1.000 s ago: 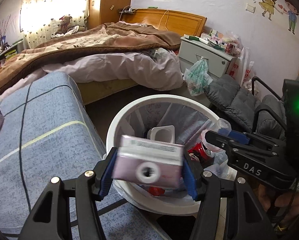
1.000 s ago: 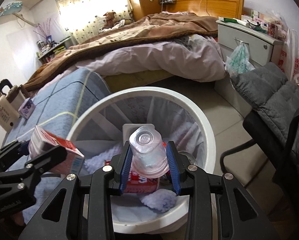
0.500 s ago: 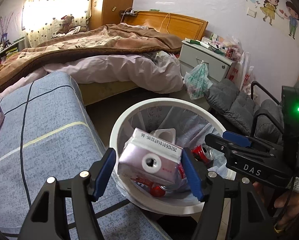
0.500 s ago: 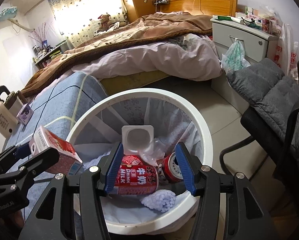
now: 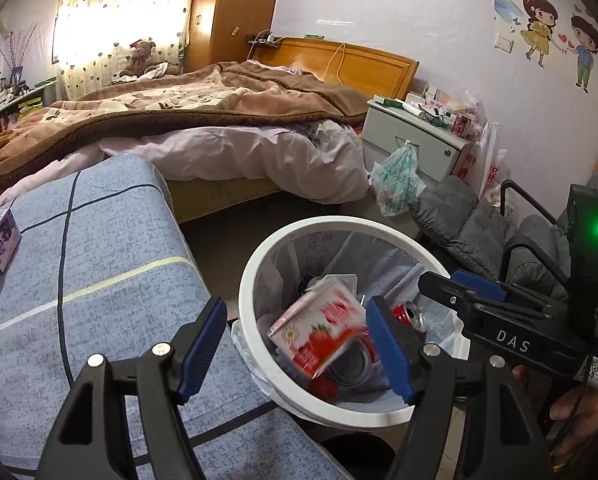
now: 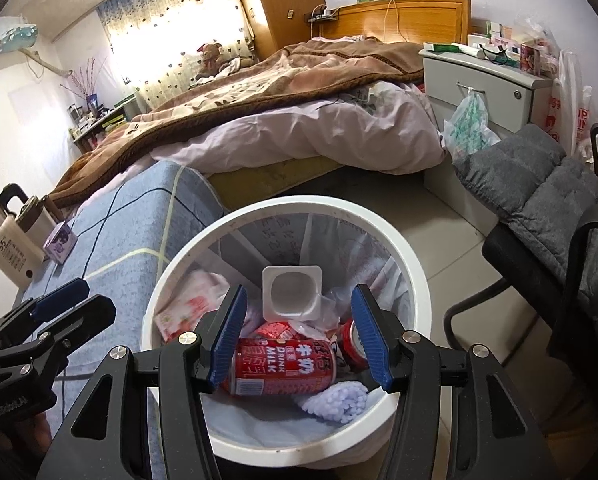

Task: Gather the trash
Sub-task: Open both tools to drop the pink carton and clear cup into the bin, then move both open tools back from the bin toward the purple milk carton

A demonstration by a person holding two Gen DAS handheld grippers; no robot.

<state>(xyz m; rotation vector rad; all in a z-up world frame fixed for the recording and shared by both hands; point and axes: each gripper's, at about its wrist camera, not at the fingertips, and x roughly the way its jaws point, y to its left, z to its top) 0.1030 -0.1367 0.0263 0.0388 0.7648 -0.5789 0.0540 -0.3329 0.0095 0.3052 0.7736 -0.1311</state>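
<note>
Left wrist view: the left tool (image 5: 295,344) is spread and empty, the strawberry carton (image 5: 319,330) blurred just ahead, inside the bin (image 5: 255,280). Landing on the heap, it could tip back out.

Right wrist view: the right tool (image 6: 297,334) gapes empty above the milk can (image 6: 281,366); lowering risks snagging the liner (image 6: 339,248).

I read "DRINK MILK" with Chinese characters on the red can (image 6: 283,368) lying in the white bin (image 6: 415,280). "DAS" stands on the right gripper (image 5: 513,346) beside that bin. The kettle (image 6: 7,248) left of it shows "55".
</note>
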